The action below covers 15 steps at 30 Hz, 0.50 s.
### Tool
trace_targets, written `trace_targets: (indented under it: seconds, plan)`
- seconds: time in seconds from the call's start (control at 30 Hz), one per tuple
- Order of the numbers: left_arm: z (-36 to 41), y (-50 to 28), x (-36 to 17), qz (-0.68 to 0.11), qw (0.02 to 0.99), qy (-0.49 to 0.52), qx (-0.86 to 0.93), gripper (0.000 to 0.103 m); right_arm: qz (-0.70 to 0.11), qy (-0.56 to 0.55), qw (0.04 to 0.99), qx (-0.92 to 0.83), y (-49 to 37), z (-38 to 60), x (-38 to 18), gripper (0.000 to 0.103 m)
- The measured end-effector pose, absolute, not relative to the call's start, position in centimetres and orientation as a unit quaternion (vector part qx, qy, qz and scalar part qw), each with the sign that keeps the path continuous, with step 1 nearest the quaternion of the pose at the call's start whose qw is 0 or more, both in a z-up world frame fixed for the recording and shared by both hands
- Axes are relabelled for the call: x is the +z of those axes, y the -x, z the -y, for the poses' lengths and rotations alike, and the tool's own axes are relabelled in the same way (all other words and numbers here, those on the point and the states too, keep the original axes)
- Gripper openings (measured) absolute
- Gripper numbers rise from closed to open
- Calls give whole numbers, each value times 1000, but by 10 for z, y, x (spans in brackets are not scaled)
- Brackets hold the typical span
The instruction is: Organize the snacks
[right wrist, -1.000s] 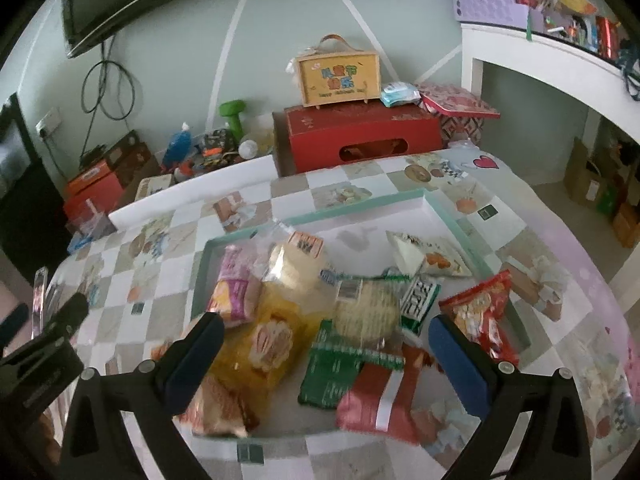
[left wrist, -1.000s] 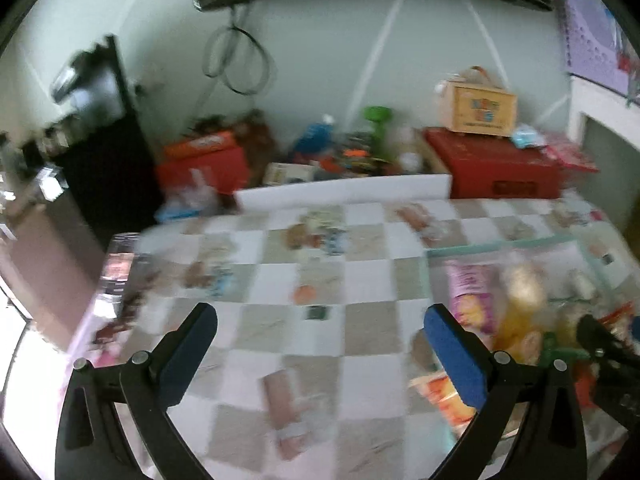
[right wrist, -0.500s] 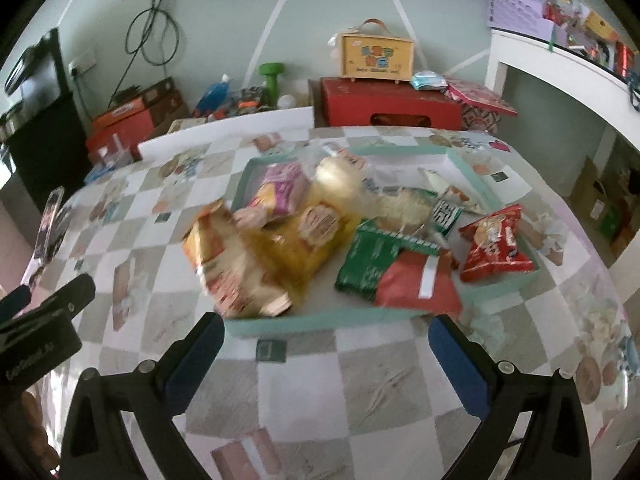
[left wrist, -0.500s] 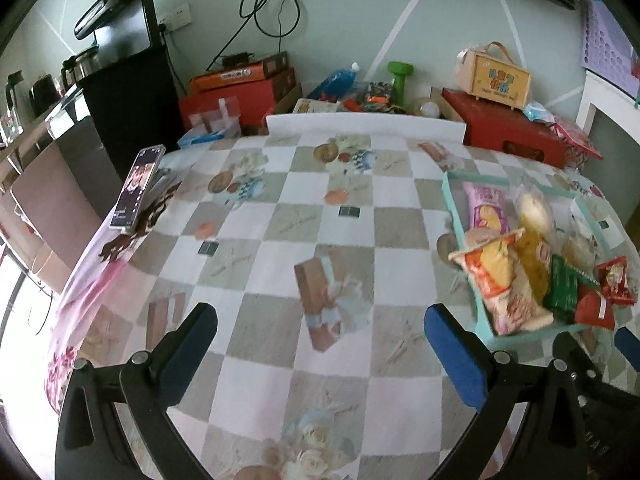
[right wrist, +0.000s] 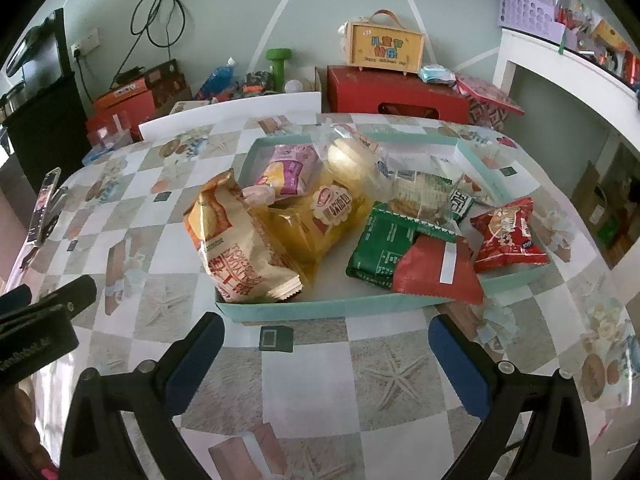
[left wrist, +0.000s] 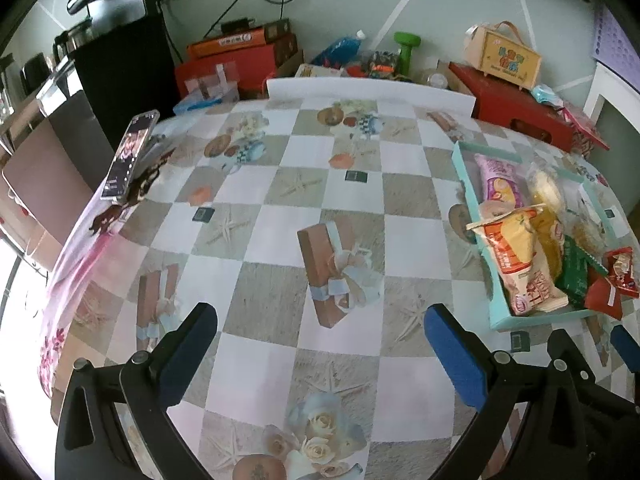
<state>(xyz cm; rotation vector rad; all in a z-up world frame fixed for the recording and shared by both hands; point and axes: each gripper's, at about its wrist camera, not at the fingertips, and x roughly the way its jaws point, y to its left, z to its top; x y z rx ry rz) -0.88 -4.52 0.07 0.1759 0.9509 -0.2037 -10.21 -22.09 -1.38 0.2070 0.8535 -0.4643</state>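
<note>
A shallow teal tray (right wrist: 332, 309) (left wrist: 498, 312) on the checked tablecloth holds several snack packets. Among them are an orange-and-cream bag (right wrist: 236, 240) (left wrist: 516, 260) at its near left, a yellow bread pack (right wrist: 324, 216), a pink pack (right wrist: 286, 168), a green pack (right wrist: 380, 244) and two red packs (right wrist: 438, 276) (right wrist: 506, 236). My right gripper (right wrist: 326, 356) hovers open over the cloth just in front of the tray, nothing between its fingers. My left gripper (left wrist: 320, 348) is open and empty over the bare cloth, left of the tray.
A phone (left wrist: 130, 154) lies at the table's left edge. A white chair back (left wrist: 370, 90) stands at the far side. Red boxes (right wrist: 396, 94), a yellow carry box (right wrist: 385, 48) and clutter line the wall. A white shelf unit (right wrist: 568, 80) stands at right.
Both grippers have drawn back toward the near edge of the table and risen. The tray now lies farther ahead, and the orange-and-cream bag leans on the tray's near left corner.
</note>
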Motion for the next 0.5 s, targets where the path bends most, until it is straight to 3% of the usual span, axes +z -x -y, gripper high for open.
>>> trace_targets:
  seconds: [0.5]
  plan:
    - [45, 0, -10, -498, 857, -87, -97, 103, -420, -111, 874, -215, 97, 224, -16, 103]
